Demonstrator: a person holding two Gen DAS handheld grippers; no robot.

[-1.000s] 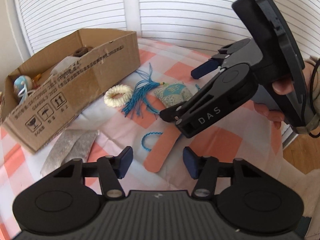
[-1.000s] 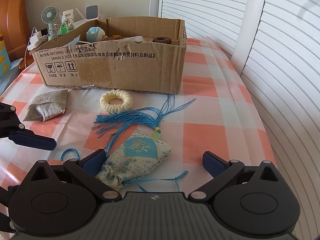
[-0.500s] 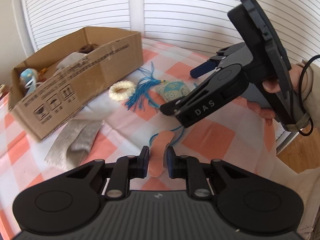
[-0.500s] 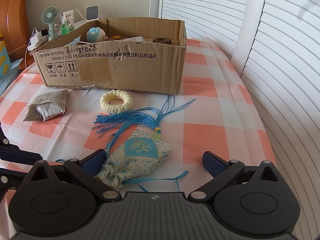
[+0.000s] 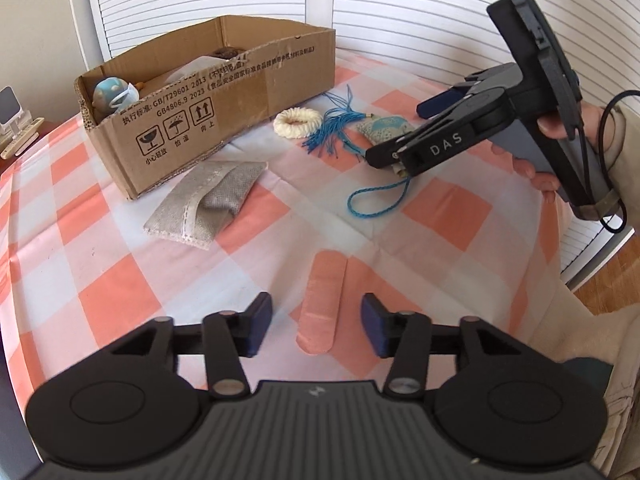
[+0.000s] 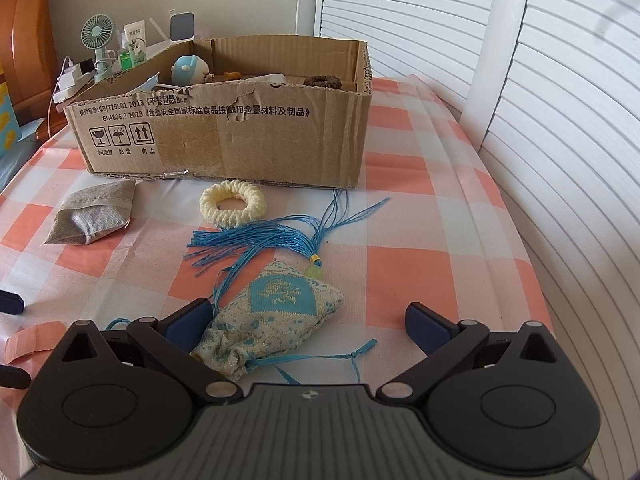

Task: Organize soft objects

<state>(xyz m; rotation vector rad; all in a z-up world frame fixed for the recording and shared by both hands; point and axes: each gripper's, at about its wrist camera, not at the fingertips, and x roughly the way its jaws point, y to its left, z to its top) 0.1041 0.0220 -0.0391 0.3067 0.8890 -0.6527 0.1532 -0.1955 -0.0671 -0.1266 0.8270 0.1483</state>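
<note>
Starting at the left of the left wrist view, note the cardboard box standing on the checked tablecloth, already holding a blue round toy and other small items; this is judged to be the collection point. Just in front of it lies a grey fabric pouch, touching nothing else. Moving right, your left gripper has its jaws opening, and the pink fabric strip lies flat on the cloth between them with neither pad pressing on it, so nothing is held. Further right sit the cream crocheted ring and the blue tassel. At the far right, your right gripper stands wide open over the embroidered sachet; its left pad sits just beside the sachet's edge, the right pad is well apart, and no grip is made. The step in hand appears to be picking loose items for the box. Next, centre each gripper on its item, close until the fabric is pinched, then lift clear and carry it over the box rim.
</note>
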